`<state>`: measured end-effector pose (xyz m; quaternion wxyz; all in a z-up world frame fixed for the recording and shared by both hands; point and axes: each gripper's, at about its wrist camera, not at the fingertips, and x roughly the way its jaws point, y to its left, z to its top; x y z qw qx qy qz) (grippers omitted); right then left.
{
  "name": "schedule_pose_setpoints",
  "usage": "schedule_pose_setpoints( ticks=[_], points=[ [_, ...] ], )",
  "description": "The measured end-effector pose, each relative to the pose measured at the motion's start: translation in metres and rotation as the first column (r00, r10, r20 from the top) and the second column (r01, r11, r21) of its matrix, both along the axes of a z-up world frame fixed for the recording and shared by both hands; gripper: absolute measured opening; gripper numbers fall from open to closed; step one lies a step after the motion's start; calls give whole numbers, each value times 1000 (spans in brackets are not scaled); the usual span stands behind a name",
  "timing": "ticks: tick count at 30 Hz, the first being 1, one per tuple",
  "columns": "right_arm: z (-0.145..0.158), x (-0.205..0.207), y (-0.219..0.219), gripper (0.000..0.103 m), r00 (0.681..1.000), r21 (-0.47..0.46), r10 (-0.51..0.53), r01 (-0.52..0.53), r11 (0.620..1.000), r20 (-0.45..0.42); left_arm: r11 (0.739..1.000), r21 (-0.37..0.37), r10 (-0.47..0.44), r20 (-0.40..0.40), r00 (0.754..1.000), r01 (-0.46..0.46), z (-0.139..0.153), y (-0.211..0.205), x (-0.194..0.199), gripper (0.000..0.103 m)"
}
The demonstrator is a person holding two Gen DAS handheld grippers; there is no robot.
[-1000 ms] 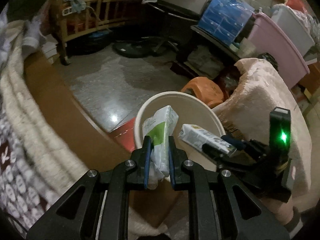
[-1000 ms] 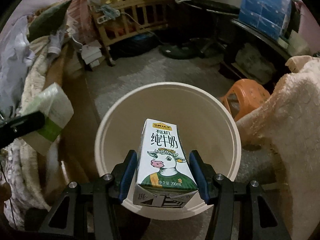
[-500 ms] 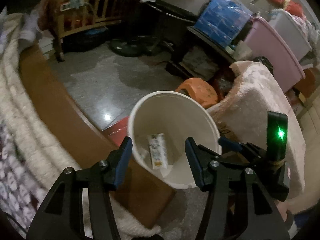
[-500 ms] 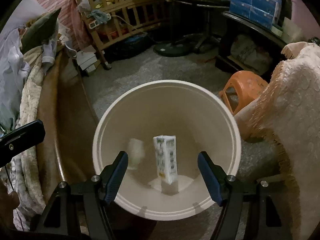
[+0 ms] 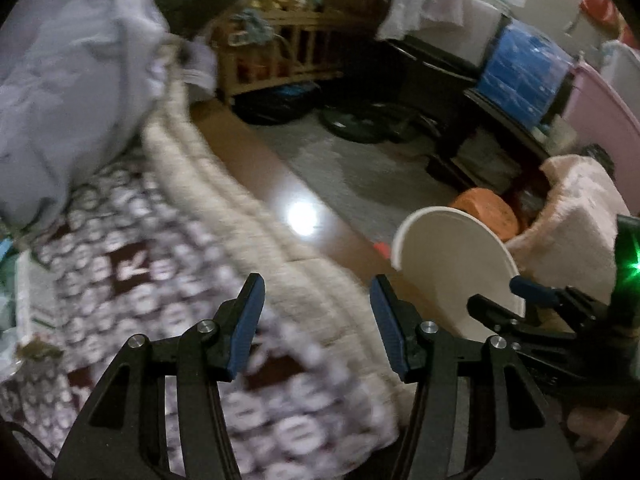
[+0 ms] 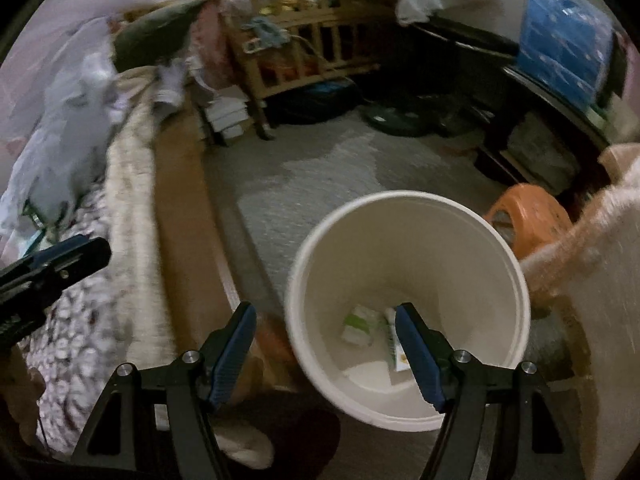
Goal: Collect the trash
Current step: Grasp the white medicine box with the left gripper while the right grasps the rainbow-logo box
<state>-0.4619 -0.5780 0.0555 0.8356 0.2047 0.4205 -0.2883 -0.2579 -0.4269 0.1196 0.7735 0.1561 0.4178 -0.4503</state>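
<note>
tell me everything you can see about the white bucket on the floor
The round cream-white plastic bucket stands upright and open-topped on the grey floor, beside the brown wooden bed edge, with an orange plastic stool behind it and a pink fleecy blanket at its right. Its walls look smooth, plain and tapered toward the base. Two cartons lie at the bottom: a green-and-white one and a narrower white one. Neither gripper touches it.

floor: grey speckled (image 6: 320, 168) | wooden crib (image 6: 304, 48) | orange stool (image 6: 532, 216) | dim light
</note>
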Motion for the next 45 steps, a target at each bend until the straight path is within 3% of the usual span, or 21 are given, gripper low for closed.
schedule_pose_setpoints(
  ticks=[9, 18, 23, 37, 45],
  points=[
    [21, 46, 54, 70, 992, -31, 123, -123, 992, 24, 990, -2, 144, 62, 988, -144, 9, 65, 31, 53],
    [36, 105, 109, 70, 963, -45, 267, -265, 963, 42, 959, -9, 284, 100, 954, -285, 16, 131, 63, 53],
    [40, 138, 143, 70, 938, -51, 345, -343, 938, 43, 931, -4, 363, 106, 926, -364, 16, 172, 83, 53],
    [34, 219, 227, 70, 867, -31, 497, -496, 868, 30, 824, 23, 559, 137, 818, -567, 10, 279, 147, 53],
    [23, 272, 255, 70, 839, -10, 544, -544, 839, 13, 795, 32, 601, 93, 794, -605, 0, 318, 180, 53]
  ],
)
